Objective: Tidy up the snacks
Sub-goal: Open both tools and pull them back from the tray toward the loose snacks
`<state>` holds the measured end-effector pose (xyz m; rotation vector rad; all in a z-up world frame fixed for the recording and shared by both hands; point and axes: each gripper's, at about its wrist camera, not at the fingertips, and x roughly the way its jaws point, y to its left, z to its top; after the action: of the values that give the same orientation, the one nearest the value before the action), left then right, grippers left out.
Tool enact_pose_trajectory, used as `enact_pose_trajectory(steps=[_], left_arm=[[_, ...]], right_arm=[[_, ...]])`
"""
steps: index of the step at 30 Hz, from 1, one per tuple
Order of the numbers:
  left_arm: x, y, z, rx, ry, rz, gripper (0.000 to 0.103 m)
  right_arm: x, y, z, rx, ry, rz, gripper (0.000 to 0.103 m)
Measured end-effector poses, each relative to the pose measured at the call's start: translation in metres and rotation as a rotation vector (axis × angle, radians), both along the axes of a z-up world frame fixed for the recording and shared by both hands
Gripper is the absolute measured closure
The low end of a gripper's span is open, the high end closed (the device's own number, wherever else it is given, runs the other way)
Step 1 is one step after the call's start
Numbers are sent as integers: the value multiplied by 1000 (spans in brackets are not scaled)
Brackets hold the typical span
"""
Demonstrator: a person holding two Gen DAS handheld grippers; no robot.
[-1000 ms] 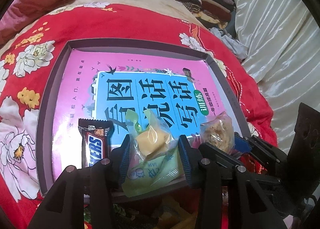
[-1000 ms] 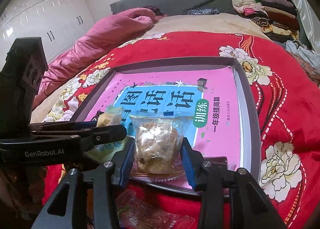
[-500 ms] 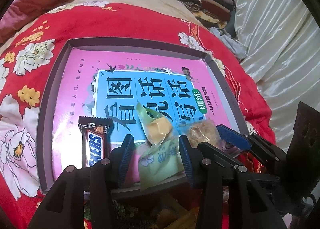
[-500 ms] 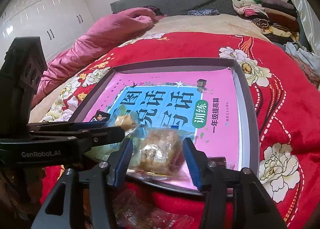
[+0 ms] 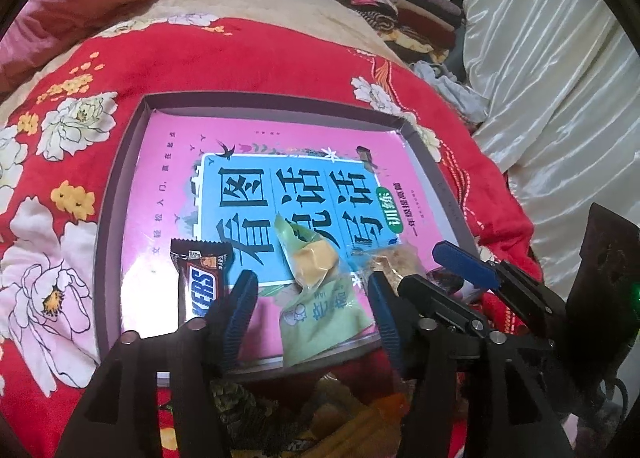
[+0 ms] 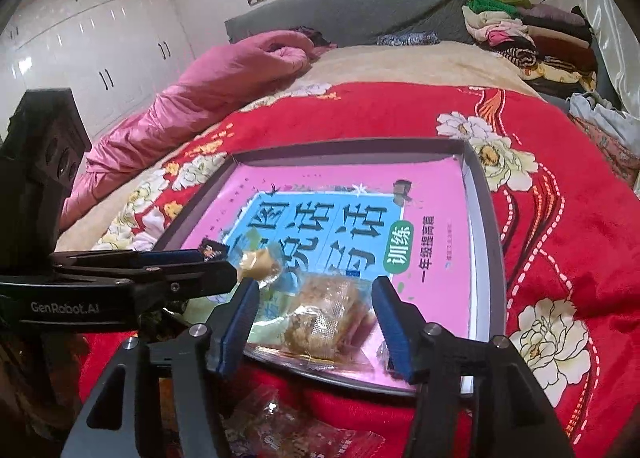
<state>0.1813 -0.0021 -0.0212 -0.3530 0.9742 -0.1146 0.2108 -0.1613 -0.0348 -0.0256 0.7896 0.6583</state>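
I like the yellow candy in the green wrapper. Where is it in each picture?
Left wrist view: the green-wrapped candy lies low in the middle, between the open left gripper's fingers.
Right wrist view: it sits left of middle, by the left gripper's tip.
Shared landmark: the pink book.

Both views ride on hand-held claws and look forward and downward along their fingers, close over the near edge of a shallow tray [image 5: 120, 194] on a bed. The left wrist view faces toward 12 o'clock with white curtains [image 5: 560, 98] at 2 o'clock; the right claw [image 5: 424, 270] enters it at 4 o'clock. The right wrist view sits a little lower, with wardrobes [image 6: 92, 54] at 10 o'clock and the left claw [image 6: 216, 262] entering at 9 o'clock. Both share the tray, the pink book [image 6: 436, 194] in it, the red floral blanket [image 6: 560, 258] and the folded clothes [image 5: 400, 6] at 1 o'clock.
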Motion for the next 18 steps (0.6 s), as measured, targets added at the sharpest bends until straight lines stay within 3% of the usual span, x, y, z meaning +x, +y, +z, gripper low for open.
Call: enact_pose_trajectory(steps=[7,18], left_arm=[[-9,5,14,-8,-33,3,31],[-30,26,27,-8,-52,53,29]], right_arm=[[-3,-11,15,60,-45,-20,37],[-6,-22,27,101,-91,-43,31]])
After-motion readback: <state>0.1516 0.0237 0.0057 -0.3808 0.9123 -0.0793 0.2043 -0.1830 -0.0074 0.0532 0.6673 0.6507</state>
